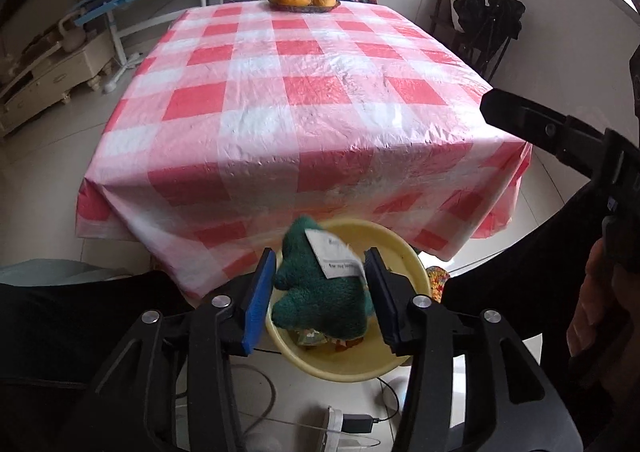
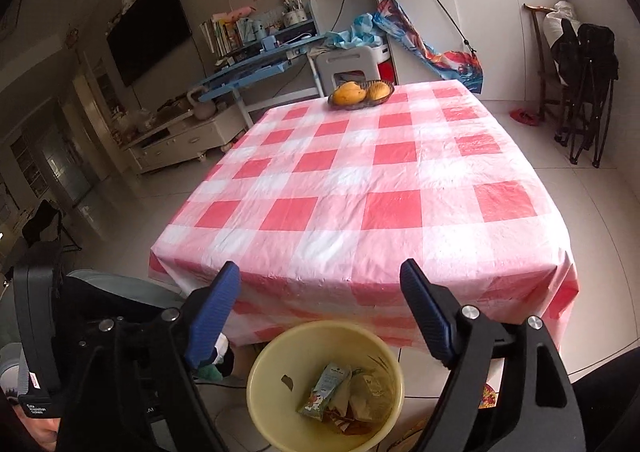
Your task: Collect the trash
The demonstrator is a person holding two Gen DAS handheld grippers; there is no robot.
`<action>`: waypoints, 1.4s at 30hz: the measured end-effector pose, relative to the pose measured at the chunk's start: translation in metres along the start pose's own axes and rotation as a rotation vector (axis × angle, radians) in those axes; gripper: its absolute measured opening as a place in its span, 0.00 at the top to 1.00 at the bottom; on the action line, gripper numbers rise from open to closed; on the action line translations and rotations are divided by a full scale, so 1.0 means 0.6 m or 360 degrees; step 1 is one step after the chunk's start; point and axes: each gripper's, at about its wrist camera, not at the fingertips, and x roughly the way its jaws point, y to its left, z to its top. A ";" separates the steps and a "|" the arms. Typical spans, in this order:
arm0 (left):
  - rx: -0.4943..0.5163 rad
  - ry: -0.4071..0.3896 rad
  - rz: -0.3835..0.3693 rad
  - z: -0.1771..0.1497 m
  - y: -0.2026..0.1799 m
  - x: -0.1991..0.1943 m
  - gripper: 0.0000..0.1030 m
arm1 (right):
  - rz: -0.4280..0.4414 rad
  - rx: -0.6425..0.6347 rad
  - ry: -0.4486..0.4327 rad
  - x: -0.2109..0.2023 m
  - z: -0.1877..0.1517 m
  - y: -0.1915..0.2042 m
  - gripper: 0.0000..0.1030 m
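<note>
Trash: green plush toy (image 1: 320,292) with white tag, between the parted pads of the left gripper (image 1: 318,294), no pad visibly pressing it, above the yellow bin (image 2: 280,356). Bin on floor before checked table (image 2: 360,188), holding wrappers (image 2: 344,392). Right gripper (image 2: 320,312): jaws wide apart, empty.

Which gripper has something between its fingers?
The left gripper: a green plush toy sits between its open fingers above the yellow bin. The right gripper is empty.

Green plush (image 1: 320,292) blurred; hides bin (image 1: 404,260) contents.
</note>
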 end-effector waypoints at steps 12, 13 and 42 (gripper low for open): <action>-0.0215 -0.0586 0.0232 0.041 0.042 -0.107 0.09 | -0.0137 -0.0271 -0.0217 -0.037 0.019 0.048 0.12; -0.0208 -0.0627 0.0243 0.044 0.041 -0.117 0.08 | -0.0144 -0.0283 -0.0249 -0.045 0.021 0.051 0.10; -0.0156 -0.0779 0.0444 0.033 0.030 -0.157 0.07 | -0.0303 -0.0368 -0.0337 -0.066 0.003 0.075 0.07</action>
